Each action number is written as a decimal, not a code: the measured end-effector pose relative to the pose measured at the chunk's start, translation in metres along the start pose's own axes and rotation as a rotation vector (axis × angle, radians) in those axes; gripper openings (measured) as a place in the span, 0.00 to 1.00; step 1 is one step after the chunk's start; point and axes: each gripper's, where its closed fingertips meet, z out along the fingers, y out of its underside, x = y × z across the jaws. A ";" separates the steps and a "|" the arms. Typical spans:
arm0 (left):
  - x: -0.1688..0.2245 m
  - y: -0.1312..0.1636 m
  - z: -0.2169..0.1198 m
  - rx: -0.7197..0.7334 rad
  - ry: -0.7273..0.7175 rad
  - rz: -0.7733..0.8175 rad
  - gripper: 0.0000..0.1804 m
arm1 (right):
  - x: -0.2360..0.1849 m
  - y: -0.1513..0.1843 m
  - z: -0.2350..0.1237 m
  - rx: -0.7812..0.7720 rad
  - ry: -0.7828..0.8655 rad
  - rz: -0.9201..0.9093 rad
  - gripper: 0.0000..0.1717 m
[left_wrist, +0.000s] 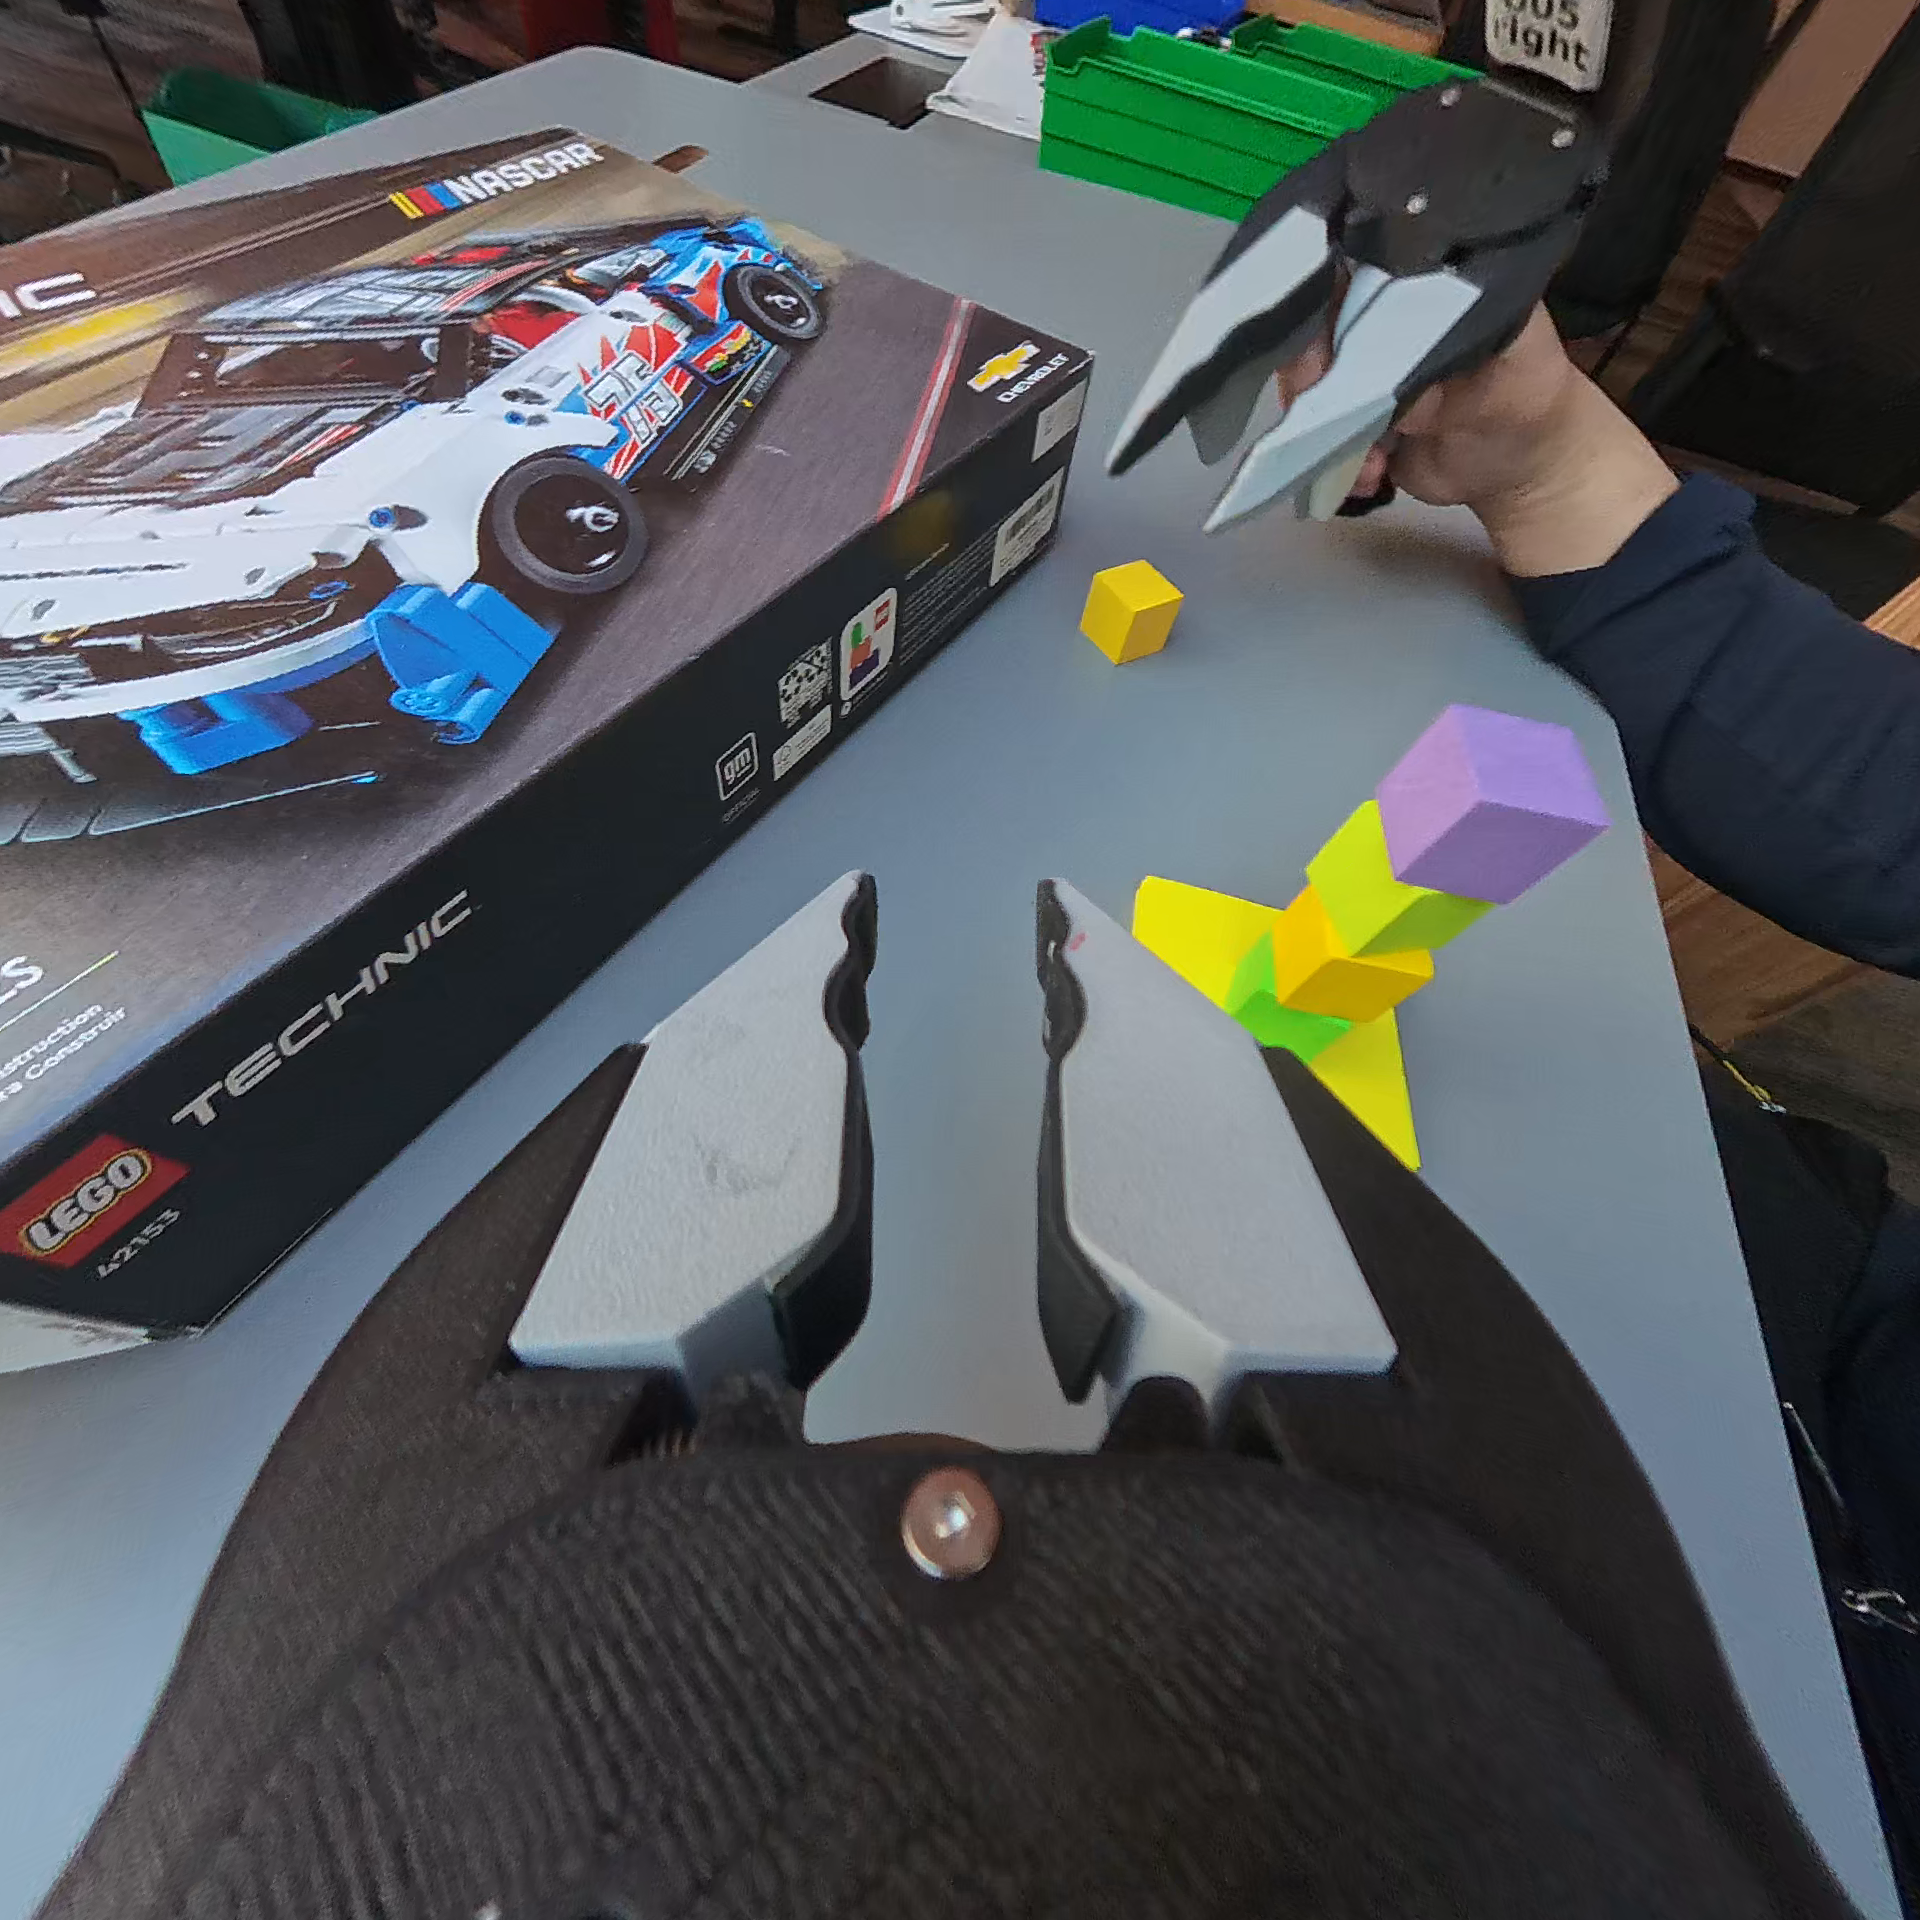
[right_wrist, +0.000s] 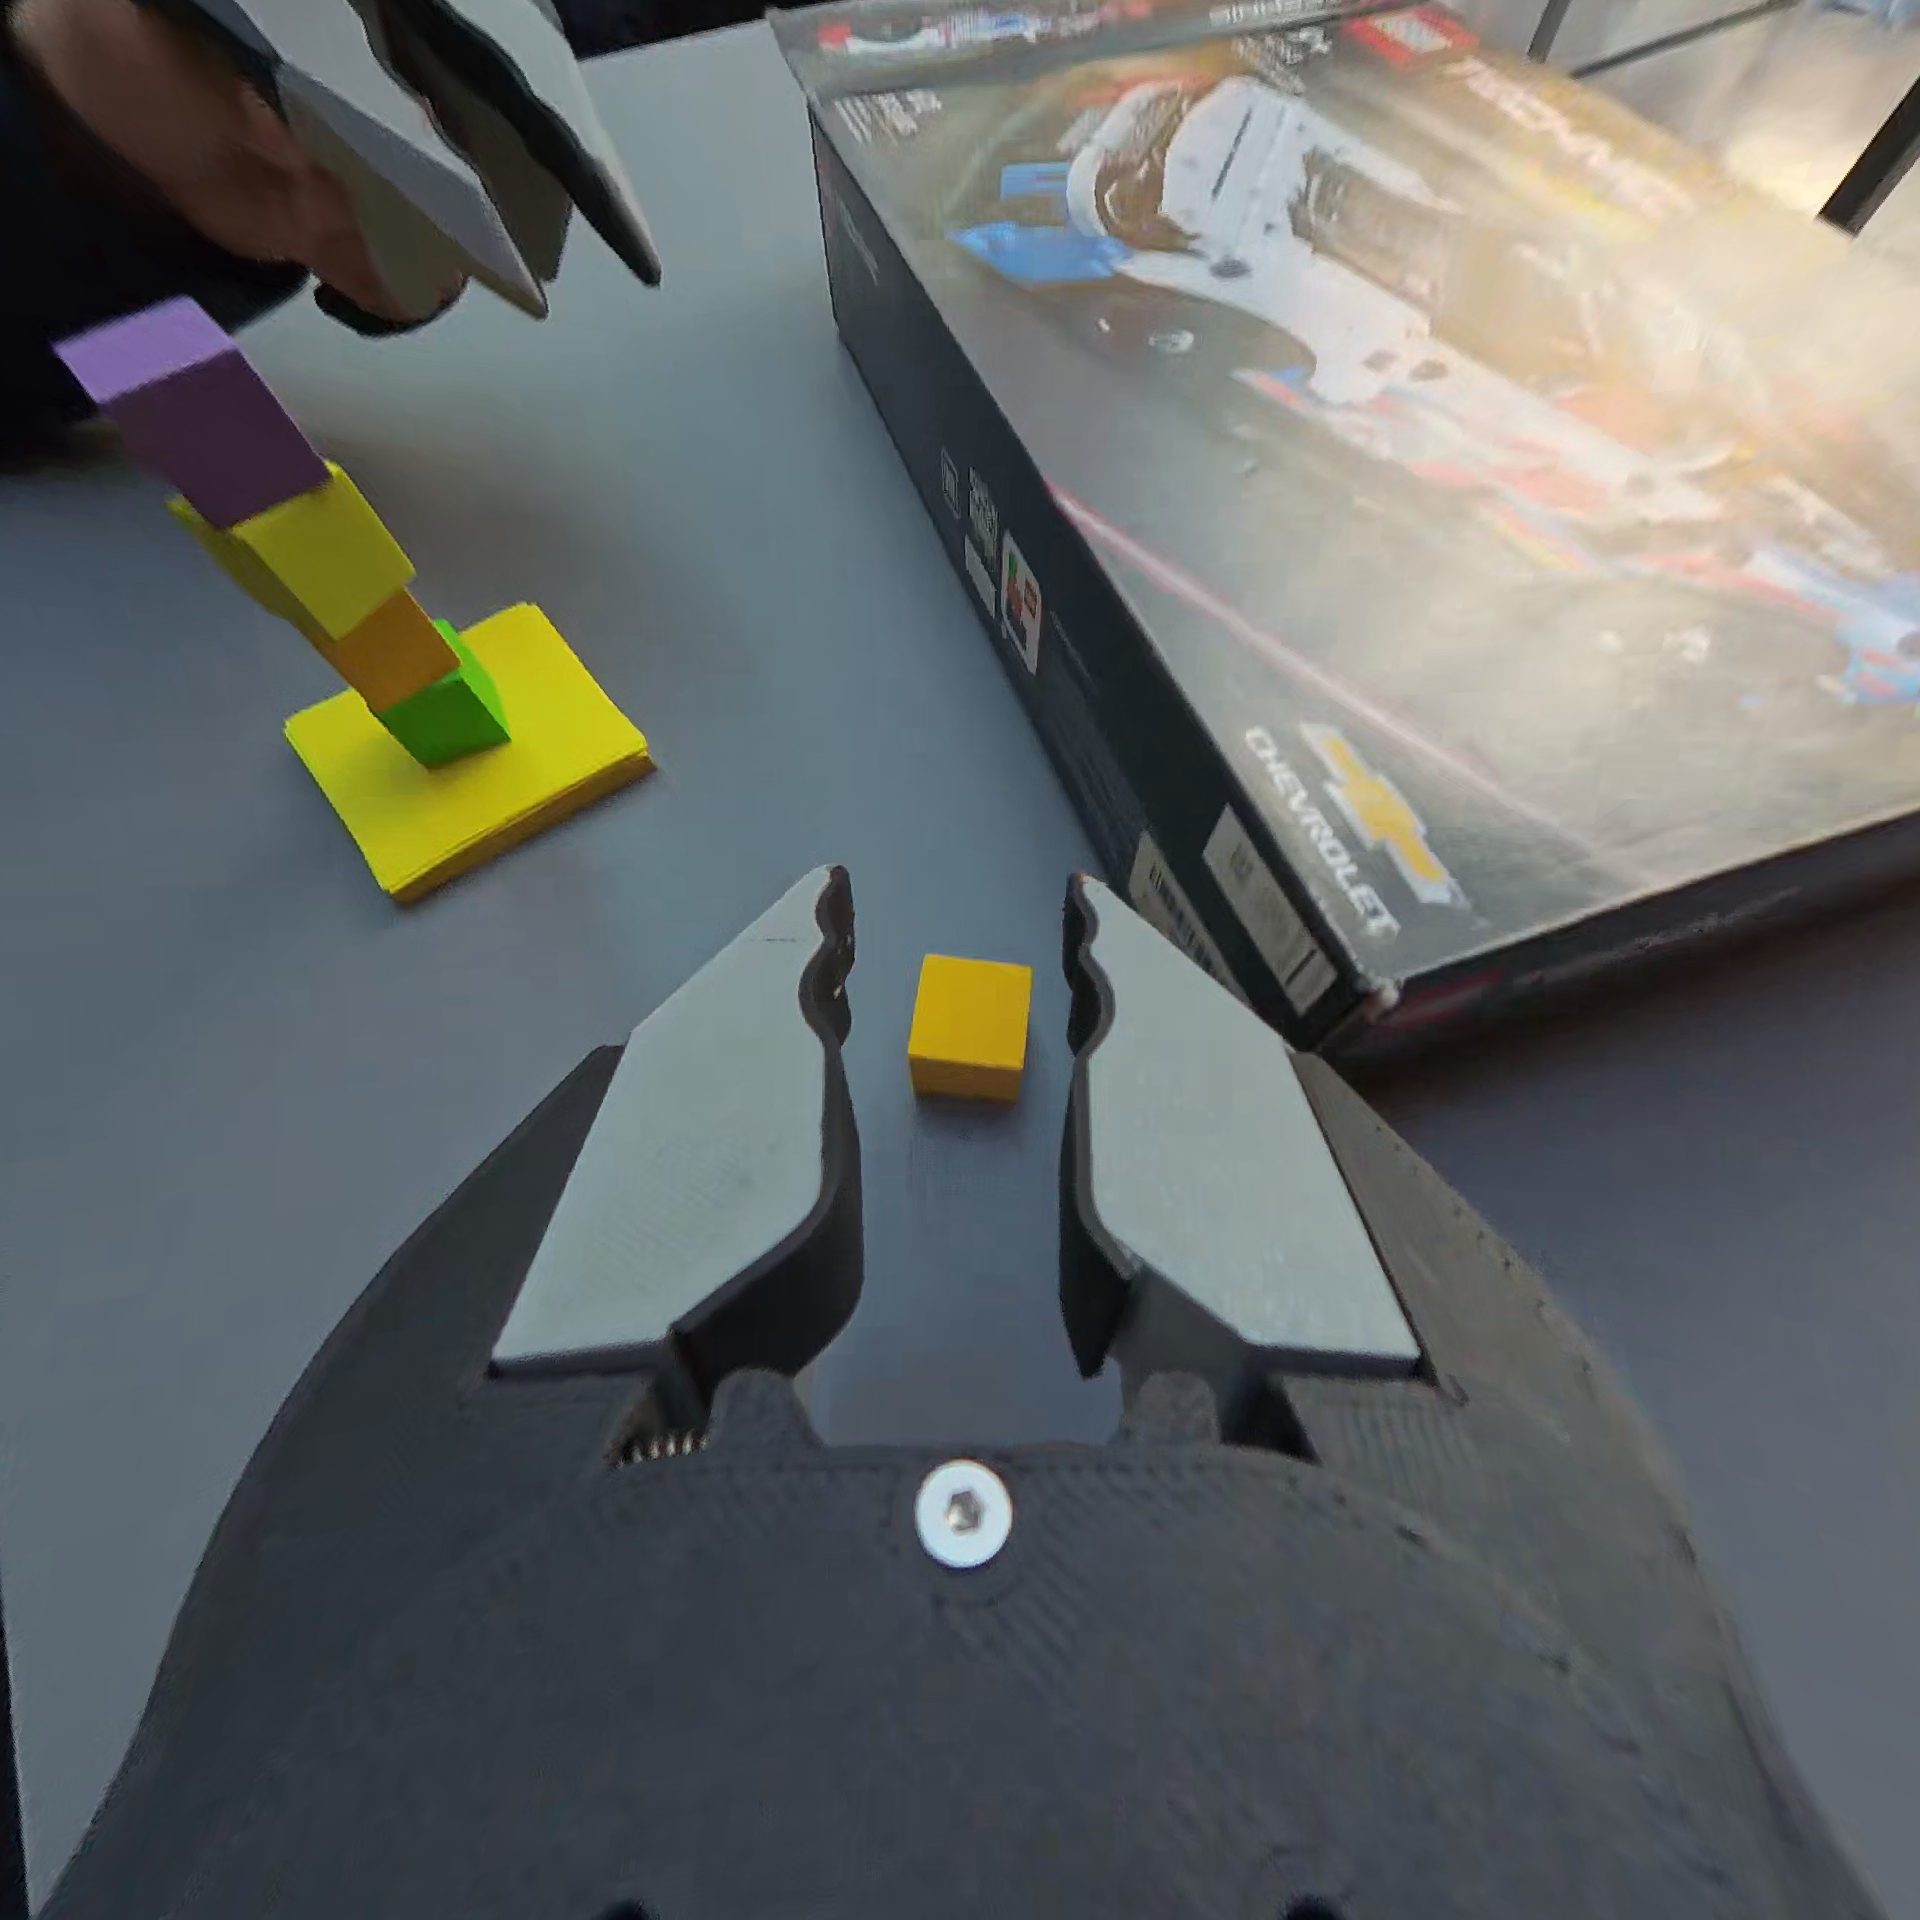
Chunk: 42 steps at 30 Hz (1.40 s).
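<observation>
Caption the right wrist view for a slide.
Open right gripper above a loose yellow cube, block tower beyond.

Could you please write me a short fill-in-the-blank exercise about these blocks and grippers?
1. The top block of the tower is ____.
2. The tower stands on a yellow ____.
3. The lone yellow cube lies on the table beneath the open ____ gripper.
4. The left gripper holds ____.

Missing words: purple; pad of sticky notes; right; nothing
</observation>
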 end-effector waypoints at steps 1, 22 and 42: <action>-0.002 0.000 0.000 0.001 -0.004 -0.004 0.16 | 0.000 0.008 0.000 -0.020 0.005 0.013 0.22; -0.044 0.049 0.023 -0.187 -0.169 0.019 0.13 | -0.077 -0.050 -0.001 0.135 -0.177 0.042 0.14; -0.046 0.052 0.023 -0.201 -0.175 -0.004 0.14 | -0.151 -0.093 0.042 -0.169 -0.316 -0.168 0.15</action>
